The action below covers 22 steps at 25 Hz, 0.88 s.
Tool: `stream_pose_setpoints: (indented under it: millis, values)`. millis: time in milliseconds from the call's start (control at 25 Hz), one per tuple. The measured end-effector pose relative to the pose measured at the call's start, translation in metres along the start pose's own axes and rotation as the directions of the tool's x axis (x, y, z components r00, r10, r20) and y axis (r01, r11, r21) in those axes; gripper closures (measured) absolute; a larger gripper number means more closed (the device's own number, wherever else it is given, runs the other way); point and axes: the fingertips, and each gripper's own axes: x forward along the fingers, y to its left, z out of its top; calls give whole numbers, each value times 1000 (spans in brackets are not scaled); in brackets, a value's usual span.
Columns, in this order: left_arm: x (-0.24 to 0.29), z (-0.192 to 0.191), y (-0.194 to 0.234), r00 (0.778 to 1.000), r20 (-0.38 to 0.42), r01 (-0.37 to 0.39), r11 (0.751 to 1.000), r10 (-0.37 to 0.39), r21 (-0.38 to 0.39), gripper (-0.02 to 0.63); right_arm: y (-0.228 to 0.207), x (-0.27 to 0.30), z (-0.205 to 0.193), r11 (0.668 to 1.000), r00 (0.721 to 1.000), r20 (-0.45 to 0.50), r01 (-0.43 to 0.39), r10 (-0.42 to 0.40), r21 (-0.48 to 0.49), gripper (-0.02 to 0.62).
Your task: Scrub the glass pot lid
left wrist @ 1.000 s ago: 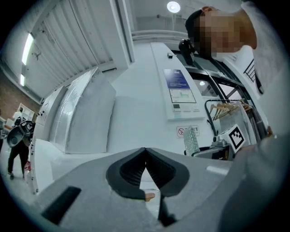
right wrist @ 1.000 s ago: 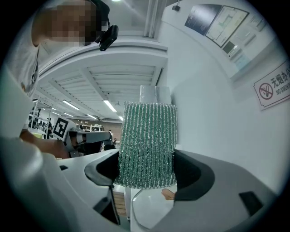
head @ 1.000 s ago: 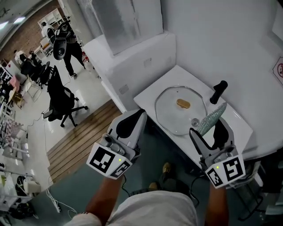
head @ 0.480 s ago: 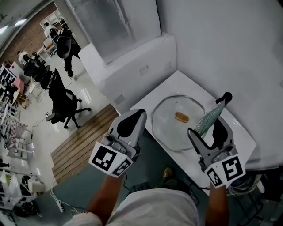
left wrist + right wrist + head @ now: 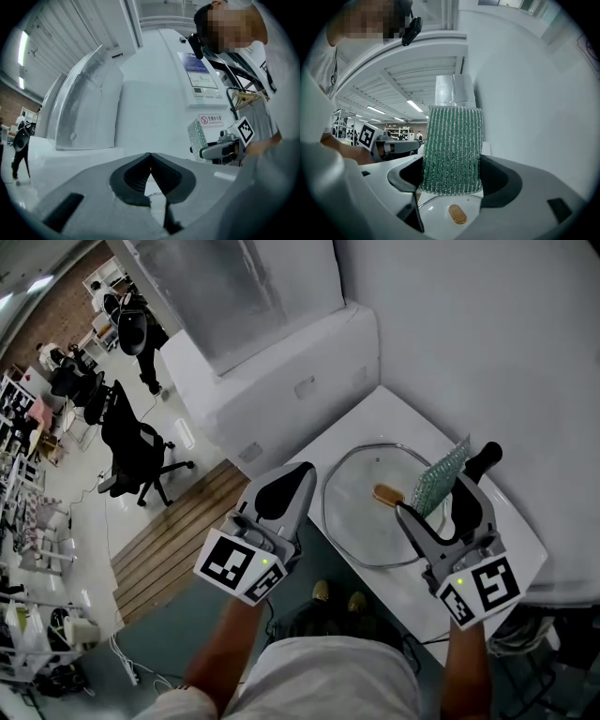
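Observation:
The glass pot lid (image 5: 361,521) lies flat on a white table (image 5: 384,413), its tan oval knob (image 5: 388,495) up. My right gripper (image 5: 439,499) is shut on a green scouring pad (image 5: 441,476), which stands upright over the lid's right side. In the right gripper view the pad (image 5: 452,147) fills the gap between the jaws, with the knob (image 5: 457,213) below it. My left gripper (image 5: 285,493) is shut and holds nothing, just left of the lid at the table's edge. In the left gripper view its jaw tips (image 5: 150,157) meet, and the pad (image 5: 200,138) shows at the right.
A black handle (image 5: 482,463) lies on the table behind the pad. White walls close the table in at the back and right. A white cabinet (image 5: 281,371) stands to the left. Below left are a wooden floor strip (image 5: 178,531) and a black office chair (image 5: 131,451).
Both grippers have moved forward toward the table. The pad now stands over the lid's right side, in front of the black handle. The left gripper has come nearer the lid's left rim.

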Motion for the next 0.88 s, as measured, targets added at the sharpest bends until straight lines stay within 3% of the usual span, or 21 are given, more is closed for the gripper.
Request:
stream_pose_setpoints:
  millis: [520,720,880]
  values:
    - [35,-44,31,983,-166,67,997,-73,-40,589,-7,46,-9,997,982,-187,-25,9,-79,247]
    - [47,-70,44,966,-247,64,996,-78,-64,588,-15,70,-23,992,956,-291,-57,21,-116,247]
    - [53,-91,53,945,-312,69,993,-96,-96,588,-17,91,-36,982,920,-389,-117,52,-147,247]
